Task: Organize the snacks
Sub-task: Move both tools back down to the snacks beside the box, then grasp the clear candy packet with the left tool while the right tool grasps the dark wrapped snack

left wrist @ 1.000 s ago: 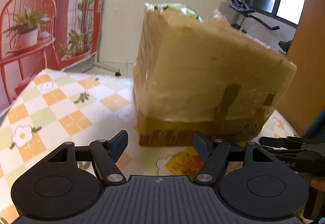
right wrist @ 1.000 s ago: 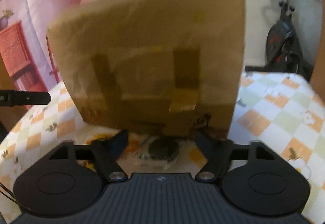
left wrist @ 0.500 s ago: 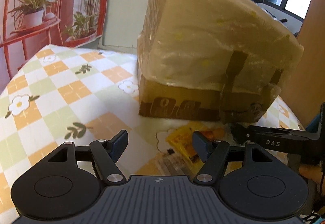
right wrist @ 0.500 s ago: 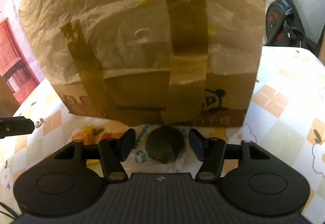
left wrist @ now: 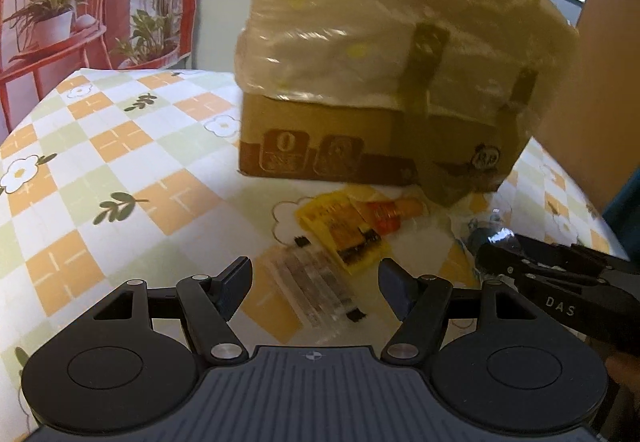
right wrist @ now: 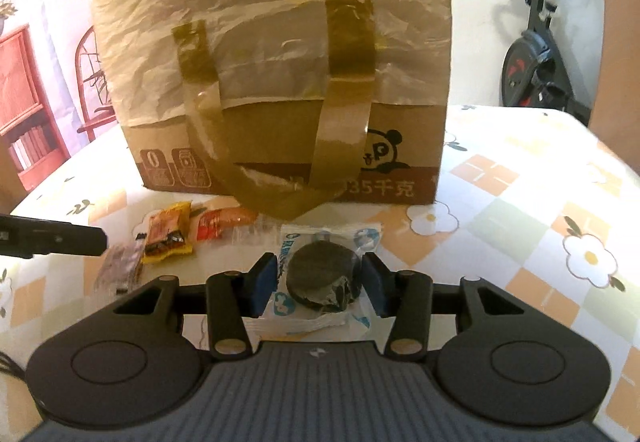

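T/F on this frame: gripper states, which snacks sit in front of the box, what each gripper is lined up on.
1. The right gripper has a wrapped dark round snack between its fingers. True.
2. The left gripper grips the yellow packet. False: it is open, holding nothing.
3. The cardboard box is bare. False: plastic film is taped over it.
4. An orange packet lies before the box. True.
5. The tablecloth is plain white. False: checkered with flowers.

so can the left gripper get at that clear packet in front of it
Probably yes: the clear packet lies flat on the table between the open left gripper's fingers, with nothing over it; the yellow packet only borders its far end.
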A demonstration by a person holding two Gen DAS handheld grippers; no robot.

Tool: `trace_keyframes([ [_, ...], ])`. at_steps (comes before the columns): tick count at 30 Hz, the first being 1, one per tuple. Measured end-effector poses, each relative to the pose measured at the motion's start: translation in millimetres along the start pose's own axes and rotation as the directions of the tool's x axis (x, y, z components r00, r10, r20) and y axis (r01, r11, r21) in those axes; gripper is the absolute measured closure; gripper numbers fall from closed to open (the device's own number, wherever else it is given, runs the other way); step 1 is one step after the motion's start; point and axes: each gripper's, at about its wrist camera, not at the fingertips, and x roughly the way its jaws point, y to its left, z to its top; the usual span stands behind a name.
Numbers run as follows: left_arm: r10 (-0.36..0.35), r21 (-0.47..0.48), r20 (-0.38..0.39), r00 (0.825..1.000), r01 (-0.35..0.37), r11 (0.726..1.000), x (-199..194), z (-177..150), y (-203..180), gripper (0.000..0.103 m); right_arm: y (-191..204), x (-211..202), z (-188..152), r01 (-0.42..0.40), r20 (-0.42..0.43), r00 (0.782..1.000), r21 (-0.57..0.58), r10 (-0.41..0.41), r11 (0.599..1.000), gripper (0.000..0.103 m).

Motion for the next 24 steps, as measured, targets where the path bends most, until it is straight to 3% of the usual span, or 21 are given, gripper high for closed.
trace_keyframes([
  [8,0.093,0.001,-0.023,0.995,-0.093,0.996,16.9,-6.7,-11.1,0.034,-2.5,-3.4,-4.0,-0.01,0.018,1.0,0.018,0.009,1.0,0.054],
  [15,0.17,0.088,0.005,0.985,-0.17,0.981,25.8,-12.0,-27.1,0.036,-6.7,-3.0,-5.4,-0.027,0.026,0.999,0.045,0.026,0.999,0.054],
  [16,0.168,0.095,0.01,0.986,-0.168,0.981,23.7,-12.7,-27.0,0.045,-7.8,-3.2,-5.6,-0.031,0.027,0.999,0.052,0.029,0.998,0.054],
  [19,0.17,0.1,0.011,0.985,-0.171,0.98,16.0,-16.5,-28.3,0.051,-9.9,-4.1,-5.9,-0.035,0.029,0.999,0.065,0.033,0.997,0.054],
  [24,0.122,0.074,-0.007,0.992,-0.121,0.99,4.7,-22.0,-20.4,0.054,-10.1,-4.7,-6.3,-0.034,0.03,0.999,0.068,0.032,0.997,0.054],
])
